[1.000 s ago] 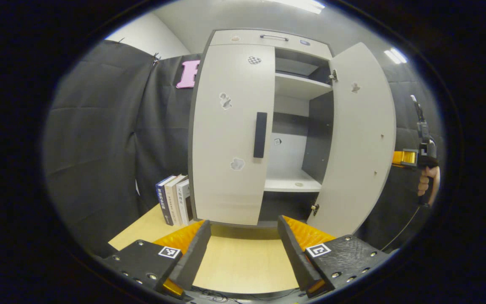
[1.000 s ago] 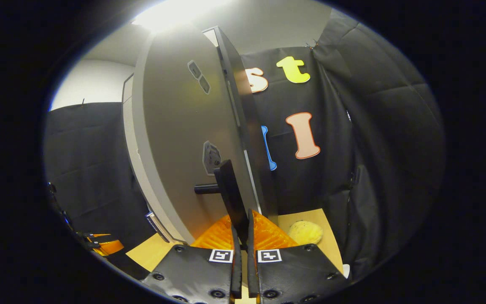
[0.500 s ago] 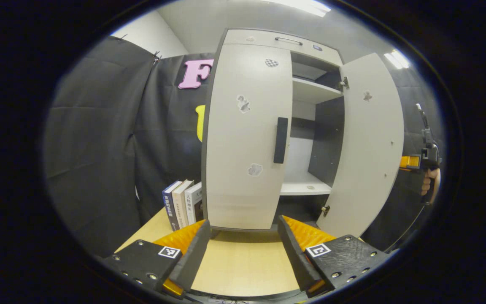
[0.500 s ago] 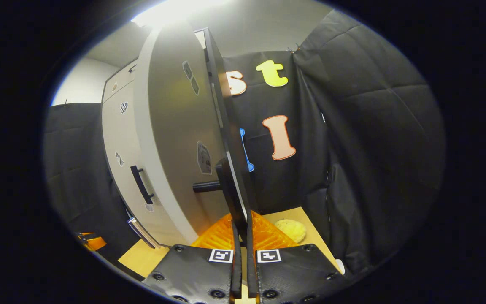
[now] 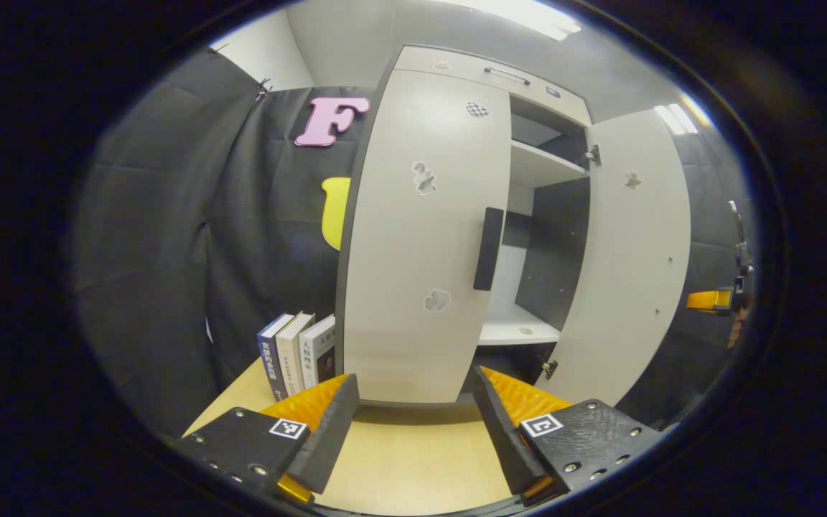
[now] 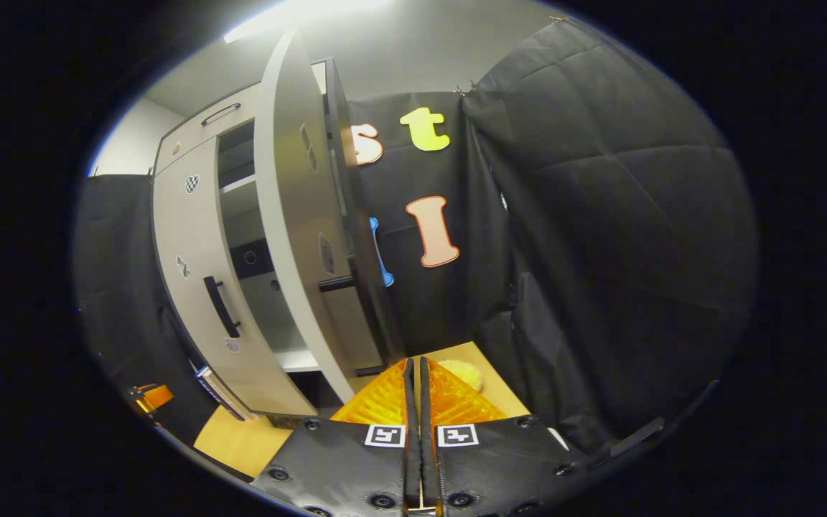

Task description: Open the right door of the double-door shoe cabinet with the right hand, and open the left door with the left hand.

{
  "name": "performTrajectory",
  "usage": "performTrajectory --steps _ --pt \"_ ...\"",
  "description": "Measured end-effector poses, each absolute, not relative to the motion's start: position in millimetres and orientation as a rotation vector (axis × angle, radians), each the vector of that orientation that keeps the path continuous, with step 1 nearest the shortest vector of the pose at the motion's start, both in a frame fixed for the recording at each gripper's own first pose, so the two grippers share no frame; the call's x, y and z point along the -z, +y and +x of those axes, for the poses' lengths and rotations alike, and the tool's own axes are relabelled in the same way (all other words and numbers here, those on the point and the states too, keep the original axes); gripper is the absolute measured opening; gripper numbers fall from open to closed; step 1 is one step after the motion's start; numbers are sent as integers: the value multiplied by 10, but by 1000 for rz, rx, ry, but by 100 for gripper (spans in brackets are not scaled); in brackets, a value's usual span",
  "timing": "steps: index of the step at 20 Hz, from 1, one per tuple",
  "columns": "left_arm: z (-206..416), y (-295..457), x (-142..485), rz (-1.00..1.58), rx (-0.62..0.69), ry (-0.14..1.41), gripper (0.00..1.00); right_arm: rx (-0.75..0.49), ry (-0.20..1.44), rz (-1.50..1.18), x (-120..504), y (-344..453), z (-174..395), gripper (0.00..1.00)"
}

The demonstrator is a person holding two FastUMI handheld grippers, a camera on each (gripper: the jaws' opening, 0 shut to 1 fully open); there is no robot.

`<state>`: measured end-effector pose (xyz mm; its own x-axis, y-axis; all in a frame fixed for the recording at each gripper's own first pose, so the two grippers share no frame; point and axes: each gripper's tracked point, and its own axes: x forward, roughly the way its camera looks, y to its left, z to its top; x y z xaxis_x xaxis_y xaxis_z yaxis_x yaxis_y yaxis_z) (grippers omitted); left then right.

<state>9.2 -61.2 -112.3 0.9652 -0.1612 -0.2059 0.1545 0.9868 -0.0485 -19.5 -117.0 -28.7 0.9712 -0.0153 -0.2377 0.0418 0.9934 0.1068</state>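
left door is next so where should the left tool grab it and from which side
Grip the dark vertical bar handle near the left door's right edge. It is upright and stands off the panel, so bring the open left tool straight in from the front, one finger on each side of the bar, probably around mid-height.

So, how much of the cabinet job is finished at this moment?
About half. The pale grey right door stands wide open, showing the white shelves inside. The right hand-held gripper is shut and off that door's handle. The left hand-held gripper is open, short of the black handle on the closed pale grey left door, which remains to open.
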Motion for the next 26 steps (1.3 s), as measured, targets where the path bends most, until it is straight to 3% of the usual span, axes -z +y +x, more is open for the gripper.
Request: performTrajectory --steps 6,8,9,11,14,15,17,18,22,23,26 --pt "712 -933 836 -7 194 142 92 190 185 115 232 -1775 -96 2" --pt "911 -1100 716 -7 196 116 92 236 186 88 285 -2012 41 8" --pt "1016 -1182 664 -7 195 105 92 247 190 91 309 -2069 115 22" --pt "1236 -1343 583 -9 192 78 92 255 200 114 361 -2180 312 27" --pt "1538 -1547 506 -4 181 59 92 251 231 90 524 -2316 598 82" --pt "1635 -1613 473 -3 180 51 92 256 239 68 561 -2362 663 91" --pt "1832 -1738 435 -2 180 42 92 253 248 28 644 -2401 806 92" --pt "1927 -1797 428 2 179 41 92 239 257 17 688 -2389 861 98" --pt "2176 -1936 448 12 155 47 92 217 280 5 855 -2440 1032 98" --pt "2211 -1971 427 11 153 41 91 217 287 11 897 -2465 1070 93" --pt "2332 -2026 375 24 135 28 77 206 292 32 912 -2492 1211 93"
